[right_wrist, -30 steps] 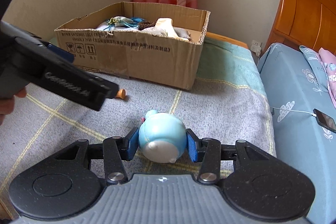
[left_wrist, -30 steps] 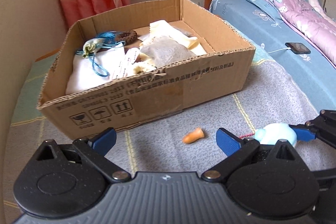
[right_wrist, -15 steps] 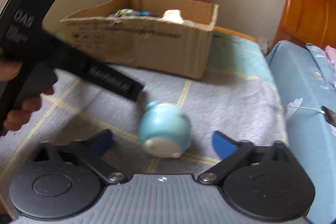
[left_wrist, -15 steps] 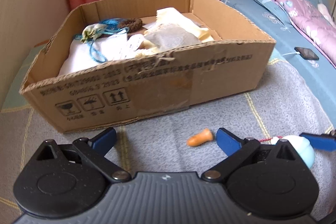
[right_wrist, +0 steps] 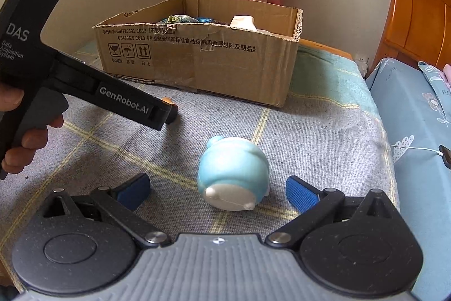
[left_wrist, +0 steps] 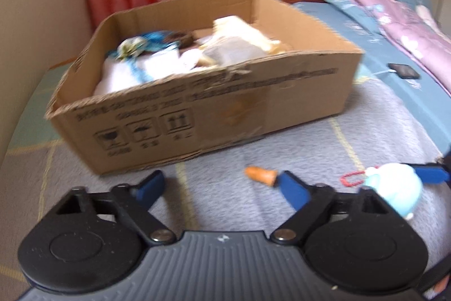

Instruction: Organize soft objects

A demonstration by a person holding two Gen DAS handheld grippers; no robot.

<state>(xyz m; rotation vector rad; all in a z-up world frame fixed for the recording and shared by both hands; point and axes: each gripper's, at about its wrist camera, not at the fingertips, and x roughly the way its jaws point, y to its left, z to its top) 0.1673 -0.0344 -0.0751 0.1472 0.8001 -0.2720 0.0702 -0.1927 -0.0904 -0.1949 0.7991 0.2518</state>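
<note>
A light blue soft toy (right_wrist: 232, 172) with a white underside lies on the grey blanket (right_wrist: 324, 137), between the open jaws of my right gripper (right_wrist: 217, 191) without touching either pad. It also shows in the left wrist view (left_wrist: 394, 189), with a red cord beside it. My left gripper (left_wrist: 222, 185) is open and empty, low over the blanket. A small orange cone-shaped piece (left_wrist: 260, 174) lies just ahead of its right pad. The cardboard box (left_wrist: 214, 109) behind holds white cloths, a blue cord and other soft things.
The left gripper's black body (right_wrist: 84, 83) and the hand holding it cross the left of the right wrist view. A blue-sheeted bed (left_wrist: 394, 69) with a phone (left_wrist: 403, 70) on a cable lies to the right. Curtain and wall stand behind the box.
My right gripper has opened and let go of the blue toy, which now rests on the blanket. My left gripper has shifted; the orange piece now sits close to its right pad.
</note>
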